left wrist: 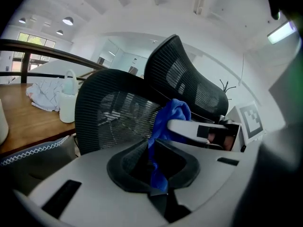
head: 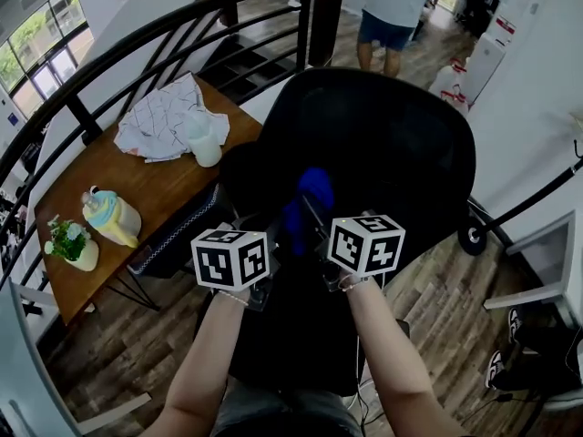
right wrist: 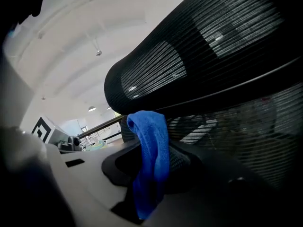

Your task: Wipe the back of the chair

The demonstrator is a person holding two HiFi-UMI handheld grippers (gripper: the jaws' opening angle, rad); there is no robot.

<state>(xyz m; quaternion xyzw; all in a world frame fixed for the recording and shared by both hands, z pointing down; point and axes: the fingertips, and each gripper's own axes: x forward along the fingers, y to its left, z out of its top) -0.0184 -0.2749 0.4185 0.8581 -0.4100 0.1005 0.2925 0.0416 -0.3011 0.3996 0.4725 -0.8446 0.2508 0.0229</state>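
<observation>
Nearest us, our left tongs (left wrist: 158, 187) and right tongs (right wrist: 145, 203) are both clenched on the blue cloth (head: 311, 197), which is bunched up right by the chair's black mesh back (head: 392, 144). We judge the cloth soft, light and floppy, best held by a thick fold. The mesh will likely give under pressure.

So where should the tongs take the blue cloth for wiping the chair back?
Take the blue cloth by its lower end, from the person's side, facing the chair back; its folded top then stands free toward the mesh. The right gripper grips it so.
</observation>
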